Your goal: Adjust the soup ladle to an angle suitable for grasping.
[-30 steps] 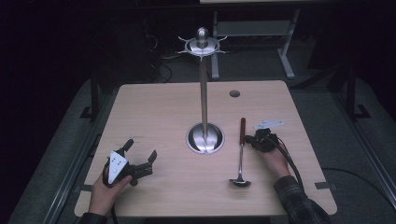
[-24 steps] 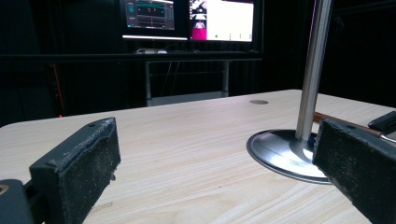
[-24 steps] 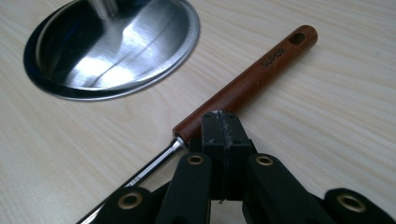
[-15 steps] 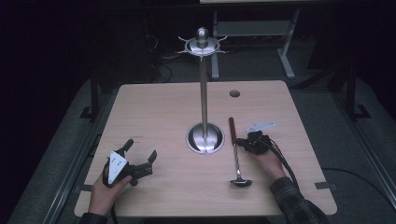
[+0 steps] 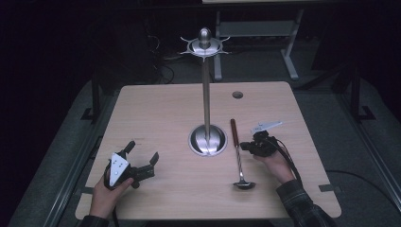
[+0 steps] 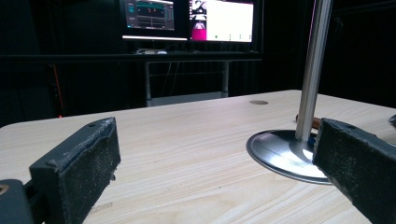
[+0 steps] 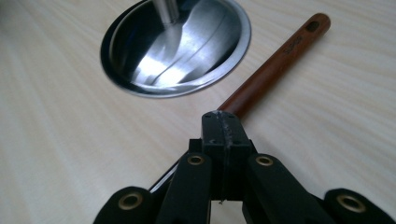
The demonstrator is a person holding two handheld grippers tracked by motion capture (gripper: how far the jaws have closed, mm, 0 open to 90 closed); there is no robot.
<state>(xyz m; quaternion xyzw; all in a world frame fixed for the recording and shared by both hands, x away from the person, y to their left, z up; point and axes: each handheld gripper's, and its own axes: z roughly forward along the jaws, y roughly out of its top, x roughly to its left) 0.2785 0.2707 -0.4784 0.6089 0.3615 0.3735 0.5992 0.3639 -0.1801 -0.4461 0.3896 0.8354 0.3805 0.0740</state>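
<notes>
A ladle (image 5: 239,161) with a brown wooden handle lies on the wooden table (image 5: 165,109), its steel bowl near the front edge and its handle end beside the stand's base. My right gripper (image 5: 243,145) comes in from the right and is shut on the ladle where wood meets metal. In the right gripper view, the handle (image 7: 275,65) runs away from the shut jaws (image 7: 223,123) toward the round base (image 7: 177,46). A tall steel utensil stand (image 5: 206,94) with hooks on top rises mid-table. My left gripper (image 5: 142,151) rests open at the front left, nothing between its fingers (image 6: 79,163).
A small round hole (image 5: 238,94) sits in the table's far right part. Beyond the far edge are a metal desk frame and lit monitors (image 6: 187,18). The stand's pole (image 6: 314,65) rises just right of the left gripper's line of sight.
My right gripper has shifted left toward the stand, and the ladle's handle end has swung left with it while the bowl stayed put. The left gripper has kept still.
</notes>
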